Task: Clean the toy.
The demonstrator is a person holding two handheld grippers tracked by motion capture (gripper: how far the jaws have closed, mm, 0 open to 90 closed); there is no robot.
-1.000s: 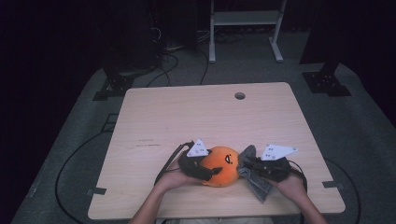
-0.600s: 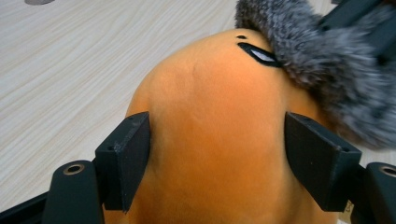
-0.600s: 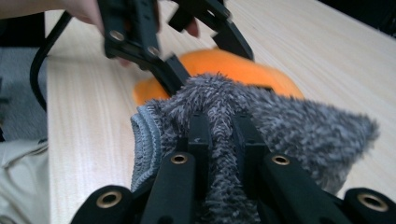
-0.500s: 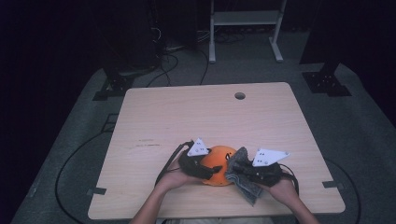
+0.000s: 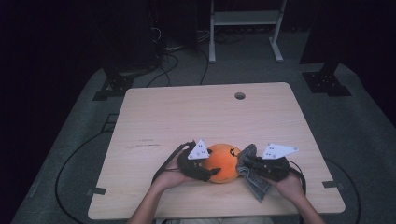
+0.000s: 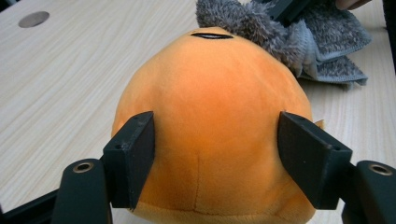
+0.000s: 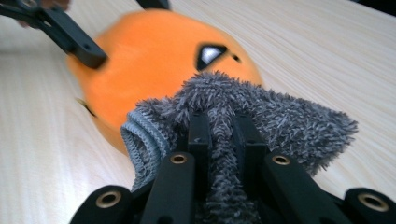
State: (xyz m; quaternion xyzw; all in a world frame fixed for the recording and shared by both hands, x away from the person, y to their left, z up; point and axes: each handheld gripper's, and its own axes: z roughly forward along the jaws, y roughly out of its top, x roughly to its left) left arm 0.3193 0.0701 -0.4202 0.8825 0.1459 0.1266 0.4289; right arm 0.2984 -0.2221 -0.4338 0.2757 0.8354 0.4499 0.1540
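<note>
A light wood-grain tabletop with a round cable hole near its far edge is shown. An orange plush toy is seated near the front edge, with a grey towel lying touching its right side.

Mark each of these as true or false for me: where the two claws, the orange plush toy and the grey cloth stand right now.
1. The left claw has its jaws on either side of the orange plush toy. True; they have just been closing.
2. The right claw is open with nothing in it. False: it is shut on the grey cloth.
3. The grey cloth touches the plush toy. True, at the toy's right side in the high view.
4. The plush toy sits beside the round hole in the table. False: it sits near the person's edge, far from the hole.
</note>
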